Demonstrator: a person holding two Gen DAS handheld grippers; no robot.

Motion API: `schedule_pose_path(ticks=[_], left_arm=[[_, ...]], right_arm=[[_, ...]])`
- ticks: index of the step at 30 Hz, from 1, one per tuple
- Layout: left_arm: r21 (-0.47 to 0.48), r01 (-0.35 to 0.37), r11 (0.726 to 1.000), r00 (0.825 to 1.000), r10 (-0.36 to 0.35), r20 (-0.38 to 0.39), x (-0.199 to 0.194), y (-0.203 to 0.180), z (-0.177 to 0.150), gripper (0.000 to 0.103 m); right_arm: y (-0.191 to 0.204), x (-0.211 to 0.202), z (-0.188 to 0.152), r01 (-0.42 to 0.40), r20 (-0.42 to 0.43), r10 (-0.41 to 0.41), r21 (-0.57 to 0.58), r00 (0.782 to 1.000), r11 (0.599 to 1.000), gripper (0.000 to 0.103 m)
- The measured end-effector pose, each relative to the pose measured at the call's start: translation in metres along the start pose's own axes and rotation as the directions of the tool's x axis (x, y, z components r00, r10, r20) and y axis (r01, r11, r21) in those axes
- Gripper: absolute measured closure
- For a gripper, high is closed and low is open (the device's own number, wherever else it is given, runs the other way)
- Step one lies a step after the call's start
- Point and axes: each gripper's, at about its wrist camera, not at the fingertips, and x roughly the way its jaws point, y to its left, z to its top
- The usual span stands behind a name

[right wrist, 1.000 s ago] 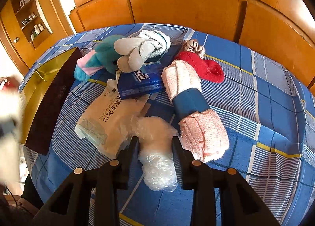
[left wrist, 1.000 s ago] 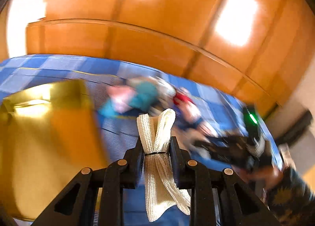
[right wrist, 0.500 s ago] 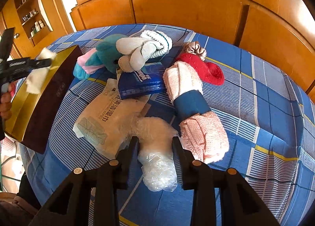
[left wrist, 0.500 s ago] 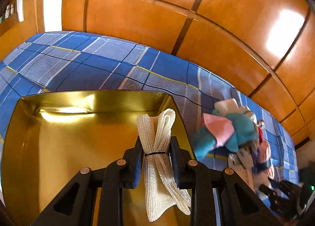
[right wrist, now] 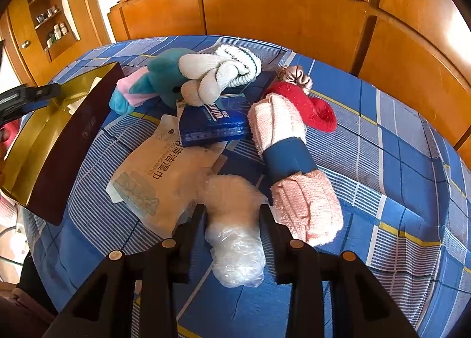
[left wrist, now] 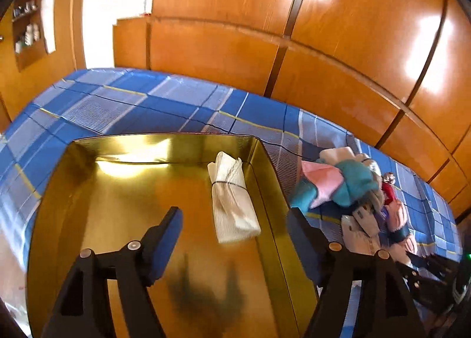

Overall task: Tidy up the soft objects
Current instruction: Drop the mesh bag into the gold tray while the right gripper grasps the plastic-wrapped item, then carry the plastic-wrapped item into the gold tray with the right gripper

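A white mesh cloth bundle tied with a black band lies inside the gold box, by its right wall. My left gripper is open and empty above the box, just short of the bundle. My right gripper is shut on a clear plastic-wrapped roll on the blue checked cloth. A pile of soft things lies beyond it: a teal and pink plush, grey-white socks, a pink towel roll with a blue band, a red sock.
A blue tissue pack and a beige wipes packet lie in the pile. The gold box with a dark outer wall stands at the left in the right wrist view. Wooden wardrobe panels rise behind the bed.
My left gripper moved over the gold box, opened and let go of the mesh bundle, which now lies in the box. My right gripper has stayed shut on the plastic roll.
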Motion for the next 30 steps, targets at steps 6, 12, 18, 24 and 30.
schedule_pose_path(ticks=[6,12,18,24,30], left_arm=[[0.016,-0.089,0.996,0.993,0.088,0.075,-0.039,-0.008,-0.029,0.014],[0.046,-0.146,0.988,0.984,0.14,0.112,-0.062,-0.014,-0.048,0.012],[0.039,-0.17,0.985,0.981,0.165,0.1,-0.07,-0.007,-0.059,0.011],[0.023,-0.192,0.981,0.978,0.19,0.089,-0.073,0.005,-0.065,0.011],[0.012,-0.201,0.979,0.975,0.2,0.093,-0.079,0.016,-0.067,0.011]], right_arm=[[0.004,0.001,-0.001,0.02,0.009,-0.02,-0.027,1.0,0.999,0.066],[0.009,0.002,-0.003,0.046,0.016,-0.045,-0.058,0.999,0.997,0.068],[0.014,0.0,-0.005,0.083,0.027,-0.081,-0.079,0.996,0.993,0.071],[0.011,-0.003,-0.007,0.096,0.018,-0.095,-0.052,0.995,0.994,0.071],[0.012,-0.005,-0.006,0.117,0.012,-0.117,-0.02,0.993,0.993,0.071]])
